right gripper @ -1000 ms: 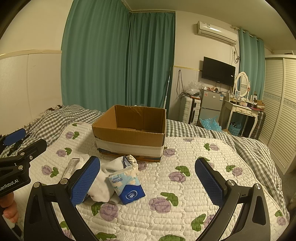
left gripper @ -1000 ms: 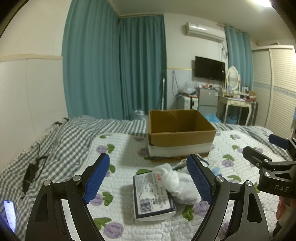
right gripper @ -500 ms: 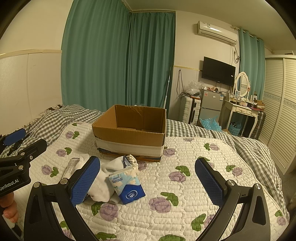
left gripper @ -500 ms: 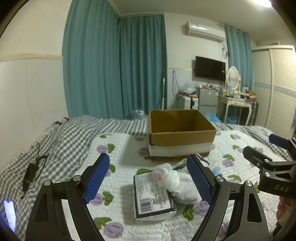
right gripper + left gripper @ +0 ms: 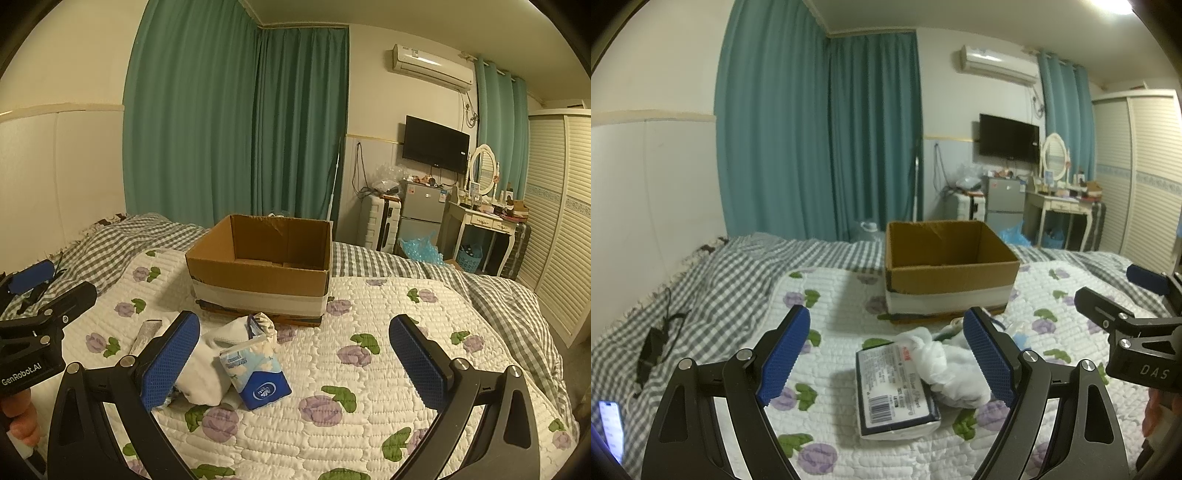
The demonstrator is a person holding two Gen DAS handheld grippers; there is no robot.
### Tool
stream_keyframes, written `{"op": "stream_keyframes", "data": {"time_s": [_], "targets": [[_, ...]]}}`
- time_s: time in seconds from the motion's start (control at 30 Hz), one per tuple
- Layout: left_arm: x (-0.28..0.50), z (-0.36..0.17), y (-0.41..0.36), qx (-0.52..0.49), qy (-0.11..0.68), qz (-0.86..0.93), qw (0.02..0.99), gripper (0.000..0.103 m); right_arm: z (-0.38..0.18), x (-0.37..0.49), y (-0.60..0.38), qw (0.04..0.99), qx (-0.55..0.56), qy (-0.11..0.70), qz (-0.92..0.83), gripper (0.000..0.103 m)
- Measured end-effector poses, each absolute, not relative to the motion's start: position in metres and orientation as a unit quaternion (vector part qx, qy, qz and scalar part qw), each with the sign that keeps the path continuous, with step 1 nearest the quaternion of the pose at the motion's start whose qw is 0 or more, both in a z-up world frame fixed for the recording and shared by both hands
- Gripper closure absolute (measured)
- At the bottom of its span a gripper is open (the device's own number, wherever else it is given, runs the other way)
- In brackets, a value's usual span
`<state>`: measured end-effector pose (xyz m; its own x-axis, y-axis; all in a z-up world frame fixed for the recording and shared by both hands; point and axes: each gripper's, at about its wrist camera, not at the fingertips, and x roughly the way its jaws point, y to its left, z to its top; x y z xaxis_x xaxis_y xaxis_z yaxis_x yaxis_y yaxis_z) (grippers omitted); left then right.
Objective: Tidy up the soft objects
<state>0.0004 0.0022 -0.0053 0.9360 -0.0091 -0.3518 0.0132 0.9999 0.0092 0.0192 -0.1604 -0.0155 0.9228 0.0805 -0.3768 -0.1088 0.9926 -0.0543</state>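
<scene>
Seen from the left wrist, the left gripper [image 5: 892,352] gapes wide and empty; a tissue pack [image 5: 894,393] lies between its fingers, white cloth [image 5: 951,363] against the right one, cardboard box [image 5: 947,271] beyond. From the right wrist, the right gripper [image 5: 295,362] spreads wide, a blue tissue pack [image 5: 258,373] beside its left finger.

Nothing has moved in the last second. The left gripper [image 5: 886,313] with its black arms and blue pads is at the same spot over the bed, and its jaws are as wide apart as before. The same goes for the right gripper [image 5: 294,319]. The crumpled white cloth [image 5: 955,369] and the flat plastic pack of tissues with the white label [image 5: 894,391] lie just as they did, touching each other. The brown cardboard box [image 5: 949,273] behind them has not shifted either.
</scene>
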Motion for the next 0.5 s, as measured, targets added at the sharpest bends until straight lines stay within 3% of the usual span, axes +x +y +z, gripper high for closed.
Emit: {"op": "stream_keyframes", "data": {"time_s": [0.2,0.5], "targets": [[0.0,-0.005,0.006,0.002,0.179,-0.004,0.984,0.017,-0.013,0.021,-0.161,0.978,-0.039,0.198,0.054,0.0],[0.025,-0.062,0.013,-0.022,0.293,-0.013,0.956,0.017,-0.038,0.044,-0.17,0.966,-0.04,0.252,0.051,0.0]]}}
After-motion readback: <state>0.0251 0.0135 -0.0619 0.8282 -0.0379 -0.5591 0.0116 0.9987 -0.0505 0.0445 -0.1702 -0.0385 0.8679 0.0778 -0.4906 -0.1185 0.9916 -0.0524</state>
